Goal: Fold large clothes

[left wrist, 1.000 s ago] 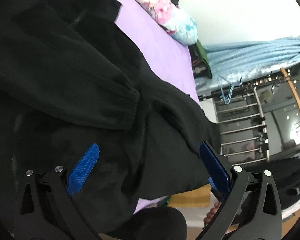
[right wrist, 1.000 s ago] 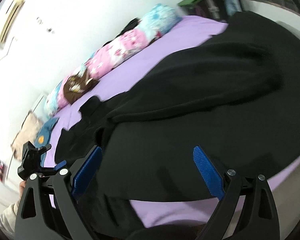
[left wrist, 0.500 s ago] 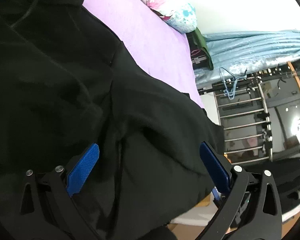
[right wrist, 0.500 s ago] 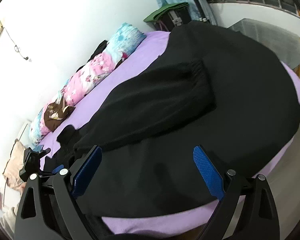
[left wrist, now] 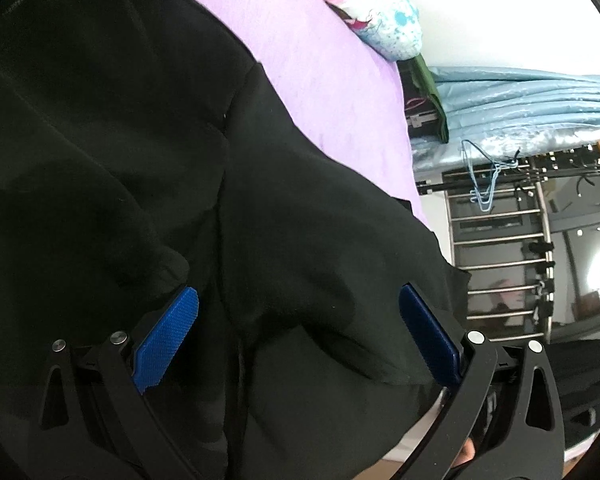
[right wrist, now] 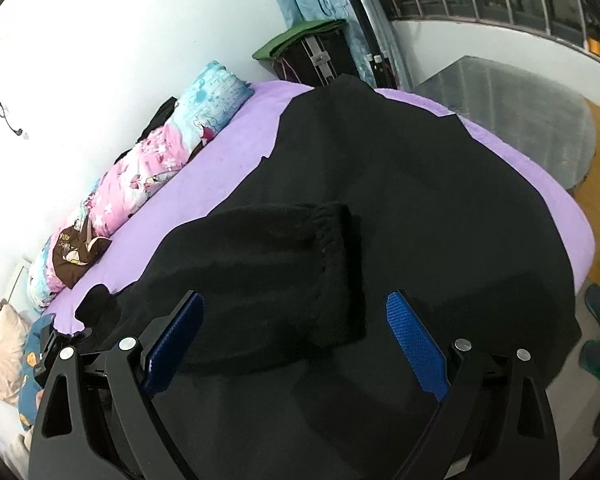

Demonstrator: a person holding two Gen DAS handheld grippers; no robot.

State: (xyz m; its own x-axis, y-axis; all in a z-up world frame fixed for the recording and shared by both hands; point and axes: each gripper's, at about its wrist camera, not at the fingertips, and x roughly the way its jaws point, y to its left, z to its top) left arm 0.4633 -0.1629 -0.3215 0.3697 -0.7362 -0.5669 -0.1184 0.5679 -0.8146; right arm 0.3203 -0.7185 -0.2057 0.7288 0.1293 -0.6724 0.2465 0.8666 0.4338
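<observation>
black garment (right wrist: pixel 420 208), one, spread on one purple bed (right wrist: pixel 236 160); one cuffed sleeve (right wrist: pixel 284 264) folded across it; left gripper (left wrist: pixel 296 336) and right gripper (right wrist: pixel 296 340) both spread wide, holding nothing

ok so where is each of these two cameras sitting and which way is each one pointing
Left wrist: on the left claw, looking forward along its open blue pads across the black garment toward the blue curtain and metal rack; a bit of skin shows at the bottom edge.
Right wrist: on the right claw, open above the garment's folded-in sleeve cuff, facing along the purple bed toward the pillows and window; no body shows.
Shared: the garment, purple bed, blue pillow and green-topped case.
</observation>
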